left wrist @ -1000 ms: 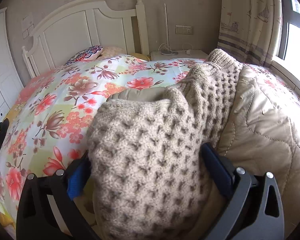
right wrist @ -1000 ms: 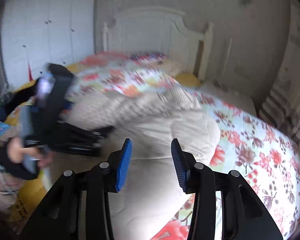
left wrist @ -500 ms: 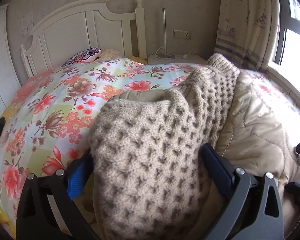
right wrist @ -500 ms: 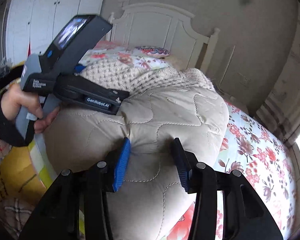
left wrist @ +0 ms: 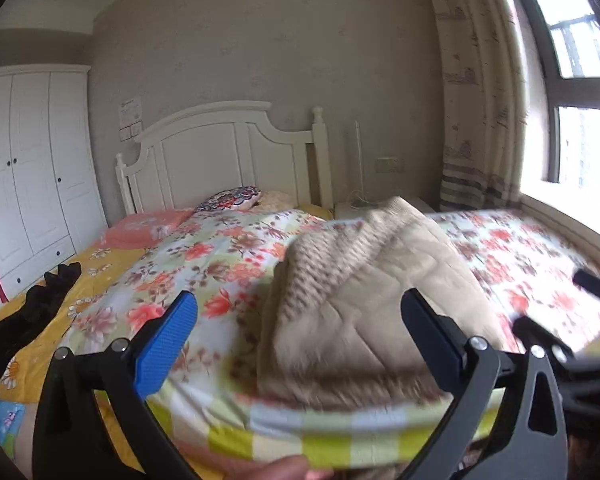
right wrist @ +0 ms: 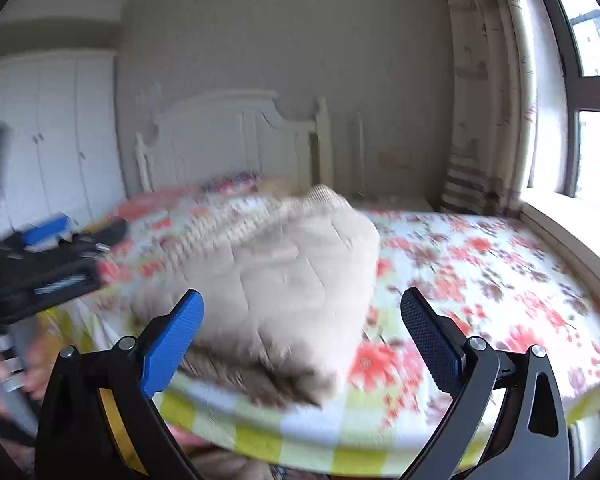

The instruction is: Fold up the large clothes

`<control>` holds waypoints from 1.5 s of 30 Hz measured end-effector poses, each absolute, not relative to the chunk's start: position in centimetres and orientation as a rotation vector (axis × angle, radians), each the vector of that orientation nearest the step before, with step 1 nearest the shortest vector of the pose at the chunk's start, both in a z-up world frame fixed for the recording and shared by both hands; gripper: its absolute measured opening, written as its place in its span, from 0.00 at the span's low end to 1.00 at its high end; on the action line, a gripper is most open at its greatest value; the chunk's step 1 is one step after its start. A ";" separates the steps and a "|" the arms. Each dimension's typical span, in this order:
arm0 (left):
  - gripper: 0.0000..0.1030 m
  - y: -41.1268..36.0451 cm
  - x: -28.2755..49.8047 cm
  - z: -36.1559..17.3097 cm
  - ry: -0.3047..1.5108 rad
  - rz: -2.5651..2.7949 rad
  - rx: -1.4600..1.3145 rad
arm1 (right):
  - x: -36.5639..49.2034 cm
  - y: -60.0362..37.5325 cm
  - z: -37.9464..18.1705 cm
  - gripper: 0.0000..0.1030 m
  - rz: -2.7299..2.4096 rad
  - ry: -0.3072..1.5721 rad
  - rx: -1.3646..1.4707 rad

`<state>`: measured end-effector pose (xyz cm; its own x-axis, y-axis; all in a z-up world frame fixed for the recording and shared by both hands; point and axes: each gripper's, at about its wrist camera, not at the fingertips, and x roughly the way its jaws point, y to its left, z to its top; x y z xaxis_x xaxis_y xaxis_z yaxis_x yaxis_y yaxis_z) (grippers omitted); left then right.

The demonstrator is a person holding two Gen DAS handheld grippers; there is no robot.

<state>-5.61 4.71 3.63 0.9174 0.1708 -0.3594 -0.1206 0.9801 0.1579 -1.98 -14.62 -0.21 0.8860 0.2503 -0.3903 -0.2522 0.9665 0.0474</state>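
Coat (left wrist: 380,312), beige and quilted with a knit lining showing along its left side, is sitting in a folded bundle on the near part of the bed (left wrist: 228,256), close to the near edge of the floral quilt. Both wrist views are a bit smeared with motion blur, so fine detail is iffy.

Left gripper (left wrist: 300,332) is spread wide with nothing between the blue pads; the coat shows in the gap but the pads aren't touching it. Right gripper (right wrist: 302,328) has just been opening and now stands wide too, nothing pinched; the coat lies beyond it, a little left of centre, clear of both pads.

In the right view you can see the left gripper's body (right wrist: 44,264) off to the left of the coat, with a hand (right wrist: 4,372) blurred below it.

Far end of the bed has a white headboard (left wrist: 228,152) and a patterned pillow (left wrist: 230,202). White wardrobe (left wrist: 28,168) on the left, curtain (left wrist: 476,92) and bright window (left wrist: 580,80) on the right. Some black clothing (left wrist: 32,312) is draped on the yellow sheet at the left.
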 end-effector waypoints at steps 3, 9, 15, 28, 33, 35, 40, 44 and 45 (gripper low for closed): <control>0.98 3.3 -7.2 2.7 0.405 0.172 0.169 | -4.1 -14.3 0.2 0.93 0.184 0.333 -0.058; 0.98 2.9 -7.6 2.3 0.399 0.133 0.131 | -5.1 -15.6 0.8 0.94 0.208 0.285 -0.008; 0.98 3.2 -7.6 2.3 0.388 0.149 0.139 | -4.6 -15.8 1.2 0.94 0.218 0.286 -0.011; 0.98 3.4 -7.5 2.2 0.392 0.149 0.129 | -4.6 -15.6 1.1 0.94 0.228 0.298 -0.009; 0.98 3.6 -7.6 2.2 0.388 0.149 0.115 | -4.5 -15.6 1.0 0.94 0.225 0.305 -0.007; 0.98 3.7 -7.6 2.2 0.388 0.149 0.114 | -4.2 -15.5 0.9 0.94 0.223 0.314 -0.005; 0.98 3.8 -7.5 2.1 0.394 0.147 0.112 | -4.1 -15.3 0.7 0.94 0.222 0.317 -0.004; 0.98 3.8 -7.5 2.1 0.394 0.149 0.110 | -4.0 -15.3 0.7 0.94 0.222 0.318 -0.003; 0.98 3.9 -7.6 2.1 0.394 0.149 0.110 | -4.0 -15.3 0.7 0.94 0.222 0.319 -0.003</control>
